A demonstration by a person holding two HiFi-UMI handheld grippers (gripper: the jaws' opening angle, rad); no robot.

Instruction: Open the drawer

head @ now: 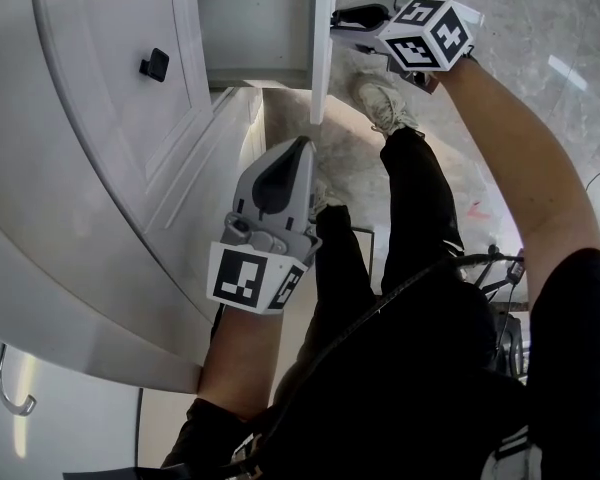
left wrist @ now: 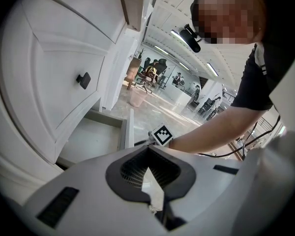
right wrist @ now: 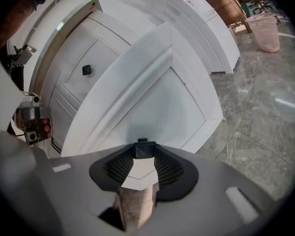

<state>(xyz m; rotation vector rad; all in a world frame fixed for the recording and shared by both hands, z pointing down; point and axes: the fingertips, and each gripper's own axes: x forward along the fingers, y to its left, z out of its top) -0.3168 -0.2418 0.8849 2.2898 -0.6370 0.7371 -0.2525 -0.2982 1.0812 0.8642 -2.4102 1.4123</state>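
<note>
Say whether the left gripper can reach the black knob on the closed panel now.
Probably yes: the left gripper hovers empty, and nothing stands between it and that knob.

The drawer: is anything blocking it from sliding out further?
No furniture does. The right gripper is clamped on the black knob of the drawer front, with open floor beyond. The person's own shoe, though, stands close ahead of it in the head view and may need to step back.
</note>
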